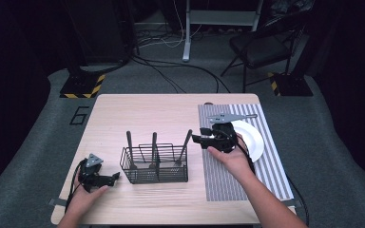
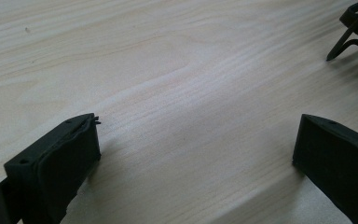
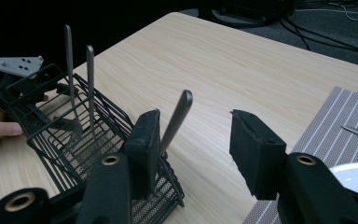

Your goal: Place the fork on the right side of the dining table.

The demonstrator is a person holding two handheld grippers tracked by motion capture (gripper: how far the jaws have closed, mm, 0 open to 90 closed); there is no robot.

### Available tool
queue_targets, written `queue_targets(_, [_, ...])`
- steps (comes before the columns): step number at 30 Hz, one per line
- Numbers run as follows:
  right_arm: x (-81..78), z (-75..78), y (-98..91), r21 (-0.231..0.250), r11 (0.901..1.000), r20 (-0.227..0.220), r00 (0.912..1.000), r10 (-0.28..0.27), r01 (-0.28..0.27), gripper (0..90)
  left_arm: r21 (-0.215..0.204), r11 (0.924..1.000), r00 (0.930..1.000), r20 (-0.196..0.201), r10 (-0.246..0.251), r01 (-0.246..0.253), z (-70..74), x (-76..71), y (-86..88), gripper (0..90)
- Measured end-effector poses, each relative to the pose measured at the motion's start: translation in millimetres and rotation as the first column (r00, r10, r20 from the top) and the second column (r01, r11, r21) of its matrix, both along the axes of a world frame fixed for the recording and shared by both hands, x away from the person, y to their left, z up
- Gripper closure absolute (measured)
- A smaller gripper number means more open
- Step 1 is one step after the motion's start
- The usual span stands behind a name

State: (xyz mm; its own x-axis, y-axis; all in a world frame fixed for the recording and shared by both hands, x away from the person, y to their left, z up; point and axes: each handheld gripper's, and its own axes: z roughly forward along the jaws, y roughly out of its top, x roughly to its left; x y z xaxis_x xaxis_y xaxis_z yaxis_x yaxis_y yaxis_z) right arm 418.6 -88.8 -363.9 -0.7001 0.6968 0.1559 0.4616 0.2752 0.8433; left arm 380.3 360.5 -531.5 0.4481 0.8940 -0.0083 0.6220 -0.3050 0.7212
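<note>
1. High view: a black wire caddy (image 1: 155, 165) stands mid-table with three utensil handles upright. The rightmost handle (image 1: 186, 142) leans toward the right gripper (image 1: 200, 138), which is far nearer than the left gripper (image 1: 115, 177) resting beside the caddy's left end. A white plate (image 1: 253, 137) sits on the striped placemat (image 1: 223, 178).
2. Left gripper view: jaws wide apart over bare table (image 2: 168, 70), empty; a caddy foot (image 2: 349, 44) shows far right.
3. Right gripper view: jaws wide, empty; the tilted handle (image 3: 175, 119) rises just beside the left jaw's inner face, long axis near upright. Probably it's the next grab; basket wire crowds below.

A folding chair (image 1: 261, 47) stands on the grey carpet beyond the table, near loose cables (image 1: 180, 71) and a yellow-black striped base (image 1: 81, 86)
</note>
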Motion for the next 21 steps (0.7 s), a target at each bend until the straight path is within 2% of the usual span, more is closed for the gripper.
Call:
queue_targets(11, [6.5, 5.4, 13.8, 0.007, 0.9998, -0.003, 0.9998, 0.020, -0.020, 52.1, 0.000, 1.0000, 1.0000, 0.000, 0.000, 0.000, 0.0, 0.0, 0.0, 0.2])
queue_targets(21, [14.9, 0.2, 25.5, -0.005, 0.9993, -0.015, 0.9992, 0.036, -0.036, 53.0, -0.001, 1.0000, 1.0000, -0.001, -0.002, 0.002, 0.0, 0.1, 0.1, 0.2])
